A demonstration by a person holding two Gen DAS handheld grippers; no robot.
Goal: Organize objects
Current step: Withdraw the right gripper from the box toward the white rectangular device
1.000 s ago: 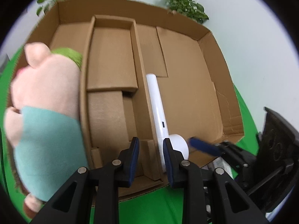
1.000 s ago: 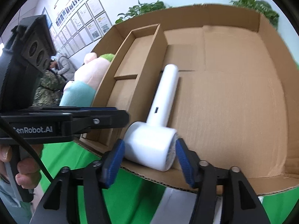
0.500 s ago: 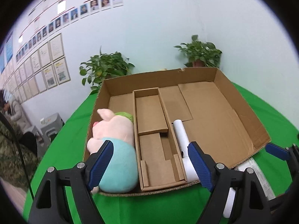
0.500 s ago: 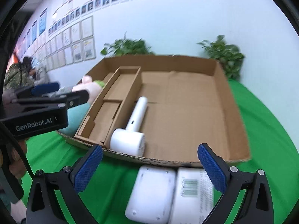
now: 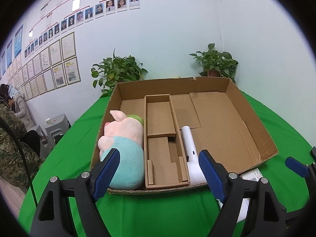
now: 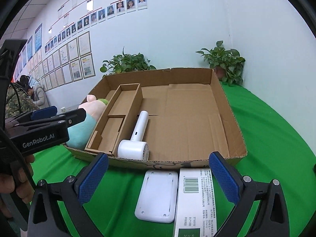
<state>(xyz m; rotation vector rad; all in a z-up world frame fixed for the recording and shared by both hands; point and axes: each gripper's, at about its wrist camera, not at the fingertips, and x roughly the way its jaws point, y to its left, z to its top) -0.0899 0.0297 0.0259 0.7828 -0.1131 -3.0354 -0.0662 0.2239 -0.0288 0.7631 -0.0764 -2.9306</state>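
One smooth white hairdryer (image 6: 136,138), corrugated box (image 6: 235,130)

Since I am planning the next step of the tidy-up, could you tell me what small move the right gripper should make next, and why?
Probably lower the right gripper onto the flat white device just below it. Its jaws are open and empty. The white fan and plush pig already lie in the cardboard box, while this device and the white carton beside it lie outside on the green cloth.
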